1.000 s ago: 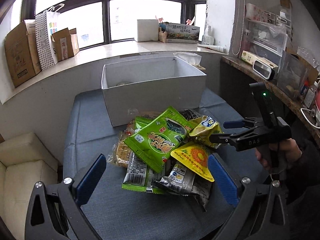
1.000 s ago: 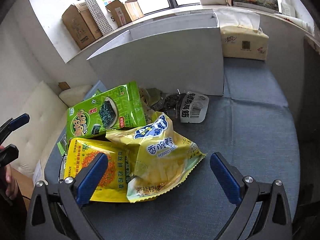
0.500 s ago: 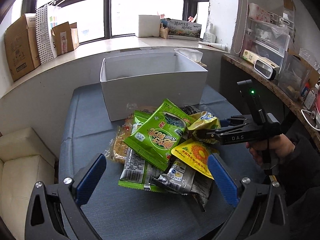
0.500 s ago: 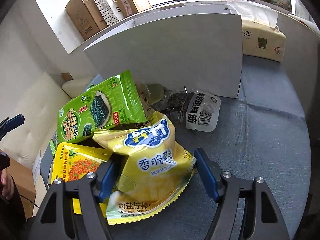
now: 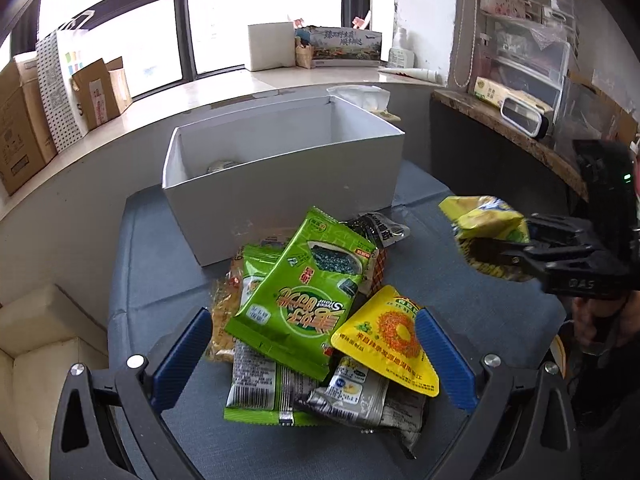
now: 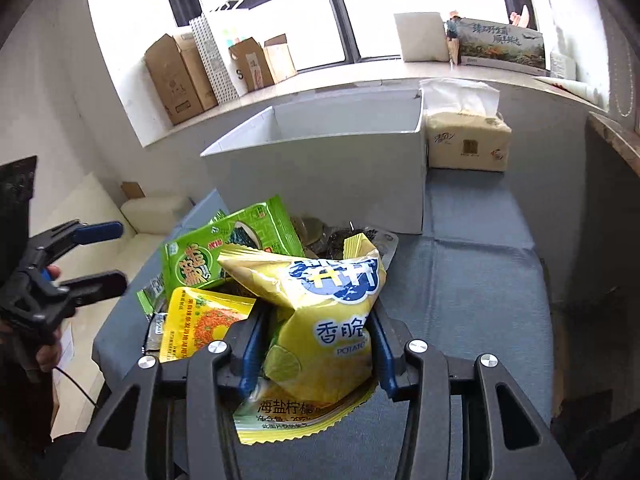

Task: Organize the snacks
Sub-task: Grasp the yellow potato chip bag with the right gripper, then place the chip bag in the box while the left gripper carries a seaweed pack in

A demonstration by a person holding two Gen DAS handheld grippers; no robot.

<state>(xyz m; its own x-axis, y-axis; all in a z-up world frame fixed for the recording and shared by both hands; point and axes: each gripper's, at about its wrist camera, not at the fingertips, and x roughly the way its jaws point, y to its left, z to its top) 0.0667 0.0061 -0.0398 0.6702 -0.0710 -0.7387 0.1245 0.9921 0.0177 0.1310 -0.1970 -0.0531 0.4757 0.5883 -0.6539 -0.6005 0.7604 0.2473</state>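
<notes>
- My right gripper [image 6: 316, 354] closing, pads squeezing the yellow potato-stick bag [image 6: 320, 320], off the pile at 3 o'clock
- Light, puffy, slick film; I'd pinch mid-body
- Left gripper [image 5: 312, 354] wide open, empty, over the snack pile [image 5: 304, 312]

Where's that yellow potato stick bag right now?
The yellow potato stick bag sits pinched in the closing right gripper, lifted right of the snack pile, before the white box.

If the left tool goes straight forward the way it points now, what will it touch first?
Most likely the green seaweed packet on top of the snack pile, which lies between the open fingers of the left tool. Depth is unclear, so this is a judgement.
</notes>
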